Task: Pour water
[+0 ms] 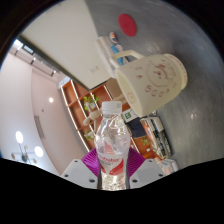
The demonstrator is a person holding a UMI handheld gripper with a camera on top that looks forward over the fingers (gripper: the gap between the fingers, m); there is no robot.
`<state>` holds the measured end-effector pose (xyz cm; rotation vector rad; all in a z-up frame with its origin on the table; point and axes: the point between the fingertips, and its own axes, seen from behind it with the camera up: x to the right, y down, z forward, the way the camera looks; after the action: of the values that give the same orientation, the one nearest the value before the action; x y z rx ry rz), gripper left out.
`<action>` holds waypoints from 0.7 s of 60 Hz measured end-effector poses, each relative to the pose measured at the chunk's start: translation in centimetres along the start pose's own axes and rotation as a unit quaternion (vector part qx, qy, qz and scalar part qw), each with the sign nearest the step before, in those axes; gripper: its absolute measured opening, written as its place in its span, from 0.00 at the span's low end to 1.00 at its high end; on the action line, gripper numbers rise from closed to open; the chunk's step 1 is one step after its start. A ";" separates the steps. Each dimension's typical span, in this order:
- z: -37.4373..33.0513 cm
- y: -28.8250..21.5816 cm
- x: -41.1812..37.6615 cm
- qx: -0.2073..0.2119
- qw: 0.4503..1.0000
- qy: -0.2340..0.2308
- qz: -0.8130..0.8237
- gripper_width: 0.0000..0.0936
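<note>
The whole scene is seen steeply tilted. Farthest left, a pale ceiling [30, 75] with long light strips meets a pinkish wall [45, 120] carrying small round lamps near its lower end. Next along, beyond the wall, stands an open wooden shelf [85, 100] holding small things too tiny to make out.

In the middle, the claw [112, 172] is closed on a clear plastic water bottle [112, 140]. The bottle stands upright between the two fingers, its white cap pointing away from the camera and a red and white label wrapped around its lower body. The purple pads [96, 160] press against the label on both sides, with no gap to be seen on either side.

Above and to the right of the bottle's cap, well apart from it, sits a cream plastic jug [150, 80] with a handle and an embossed pattern on its side. It rests on a grey surface [185, 130] that fills the right part of the view. Farther along that surface, beyond the jug, lies a round red disc [127, 22].
</note>
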<state>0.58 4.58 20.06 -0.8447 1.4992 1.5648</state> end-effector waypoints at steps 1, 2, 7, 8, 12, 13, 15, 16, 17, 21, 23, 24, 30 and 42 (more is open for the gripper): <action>-0.1 0.3 -0.2 -0.004 1.000 0.002 -0.028 0.37; -0.3 0.6 -0.5 -0.008 0.998 0.004 -0.055 0.37; -0.1 2.0 -2.3 -0.032 0.975 0.010 -0.219 0.39; -0.1 2.1 -2.7 -0.034 0.967 0.013 -0.254 0.39; -0.1 2.4 -4.7 -0.039 0.920 0.019 -0.390 0.39; 0.0 2.4 -5.3 -0.037 0.905 0.019 -0.422 0.39; 0.0 2.2 -6.4 -0.033 0.878 0.019 -0.478 0.39; 0.2 2.1 -7.0 -0.031 0.863 0.022 -0.504 0.39; 0.3 1.9 -7.6 -0.028 0.848 0.024 -0.529 0.39; 0.4 0.4 -9.8 -0.010 0.777 0.039 -0.628 0.39; 0.7 -0.7 -10.6 0.001 0.742 0.053 -0.668 0.39; 0.8 -1.3 -10.9 0.006 0.726 0.062 -0.685 0.39; 1.0 -6.1 -13.5 0.060 0.631 0.106 -0.766 0.39; 0.8 -14.9 -15.9 0.130 0.538 0.167 -0.816 0.39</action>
<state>21.21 3.64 27.16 -1.6149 0.4351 -0.2808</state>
